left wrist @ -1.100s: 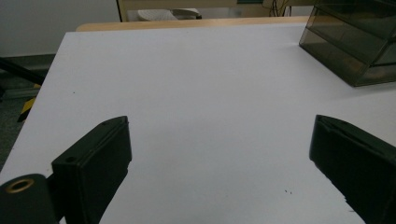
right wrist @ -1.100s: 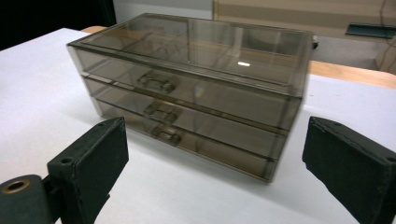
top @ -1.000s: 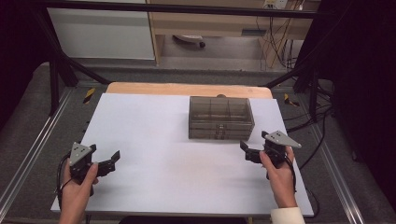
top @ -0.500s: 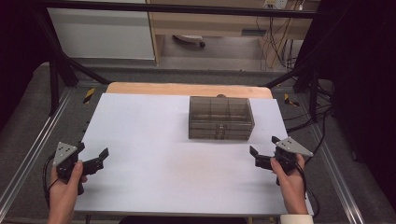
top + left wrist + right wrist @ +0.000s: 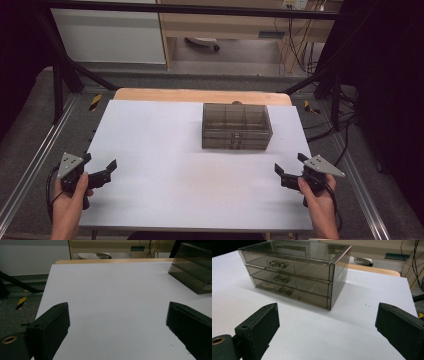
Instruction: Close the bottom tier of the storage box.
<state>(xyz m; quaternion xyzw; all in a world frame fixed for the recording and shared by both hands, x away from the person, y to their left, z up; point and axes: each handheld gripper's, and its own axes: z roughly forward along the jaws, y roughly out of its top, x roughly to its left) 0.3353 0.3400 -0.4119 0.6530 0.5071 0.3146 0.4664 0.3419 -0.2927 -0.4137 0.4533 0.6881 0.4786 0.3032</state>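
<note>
Both jaw pairs stand wide apart, holding nothing. The drawer box (image 5: 297,272) sits ahead of the right gripper (image 5: 291,170), well apart, and far to the fore-right of the left gripper (image 5: 100,169). Its long axis runs crosswise; the three drawer handles face the person.

The white table (image 5: 165,150) is evenly lit from above, the surroundings are left dim, and the near jaws are rendered softly blurred in both gripper views.

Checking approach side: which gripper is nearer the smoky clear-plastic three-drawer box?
Right. The right gripper sits just front-right of the drawer box; the left gripper is far across the white table, near its front-left edge.
</note>
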